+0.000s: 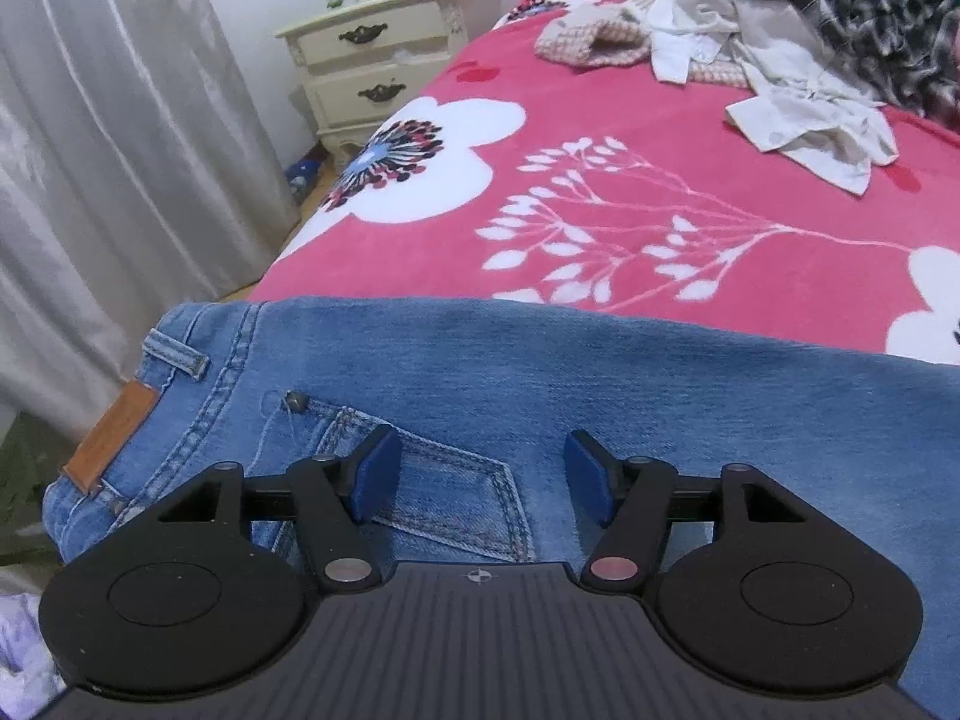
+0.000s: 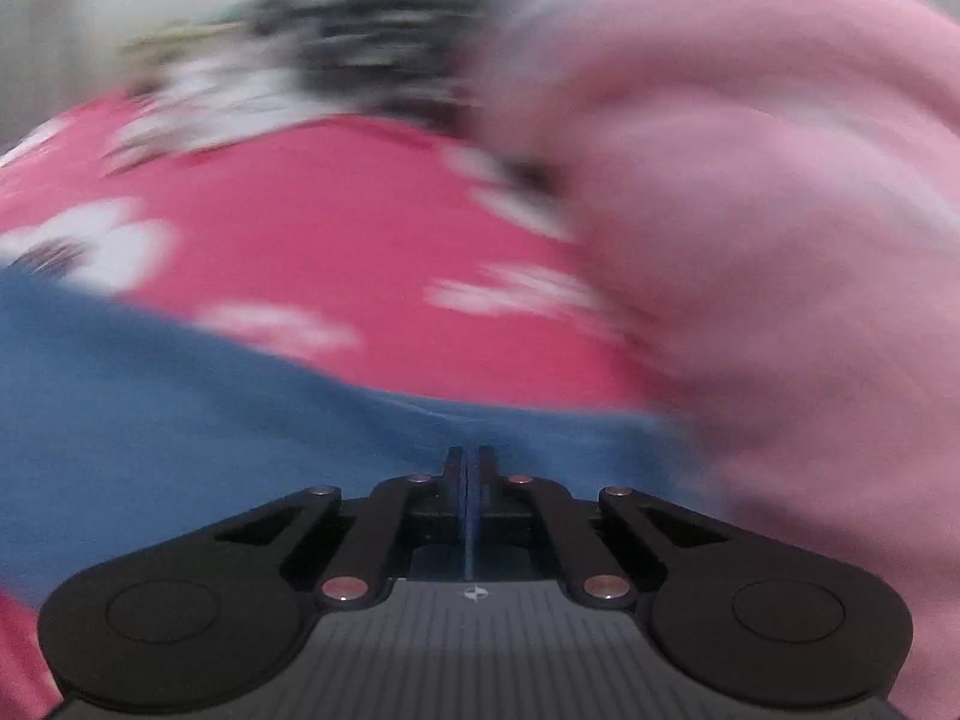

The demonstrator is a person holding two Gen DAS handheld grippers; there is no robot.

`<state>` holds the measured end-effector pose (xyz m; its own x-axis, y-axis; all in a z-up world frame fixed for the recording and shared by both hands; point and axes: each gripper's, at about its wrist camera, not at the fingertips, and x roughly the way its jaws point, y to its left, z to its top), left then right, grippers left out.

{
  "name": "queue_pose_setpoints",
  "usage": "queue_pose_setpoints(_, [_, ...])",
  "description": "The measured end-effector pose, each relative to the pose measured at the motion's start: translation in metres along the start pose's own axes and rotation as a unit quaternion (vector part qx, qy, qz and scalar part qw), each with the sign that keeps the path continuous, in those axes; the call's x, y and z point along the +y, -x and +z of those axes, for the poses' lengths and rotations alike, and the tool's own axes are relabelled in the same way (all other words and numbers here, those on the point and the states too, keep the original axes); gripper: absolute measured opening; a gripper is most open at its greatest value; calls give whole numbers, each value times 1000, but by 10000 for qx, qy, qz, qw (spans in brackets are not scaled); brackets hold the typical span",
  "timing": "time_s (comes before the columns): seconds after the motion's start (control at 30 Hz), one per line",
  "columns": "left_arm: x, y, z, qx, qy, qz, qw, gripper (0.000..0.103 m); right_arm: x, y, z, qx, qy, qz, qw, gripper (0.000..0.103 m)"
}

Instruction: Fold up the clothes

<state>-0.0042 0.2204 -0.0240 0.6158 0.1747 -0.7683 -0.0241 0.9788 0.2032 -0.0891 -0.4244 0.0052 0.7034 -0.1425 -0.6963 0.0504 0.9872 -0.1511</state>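
Apparently right gripper (image 2: 471,468) jaws closed.

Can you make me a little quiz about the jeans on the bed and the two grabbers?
1. True or false: the left gripper has its jaws open above the jeans.
2. What stands beside the bed, next to the curtain? A) a nightstand B) a chair C) a bicycle
3. Fill in: the right gripper is ____, its pads together.

Key: 1 true. 2 A. 3 shut. The right wrist view is blurred, so whether any denim is pinched cannot be told.
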Motion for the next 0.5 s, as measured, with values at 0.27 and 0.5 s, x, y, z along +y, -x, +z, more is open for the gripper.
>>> queue_pose_setpoints(0.27, [-8, 0, 6, 203, 3, 322, 9993, 65, -10, 56, -24, -681, -970, 631, 9909, 17])
queue_pose_setpoints(0.5, [-16, 0, 10, 307, -20, 564, 9979, 65, -17, -3, -8, -523, -862, 255, 9946, 13])
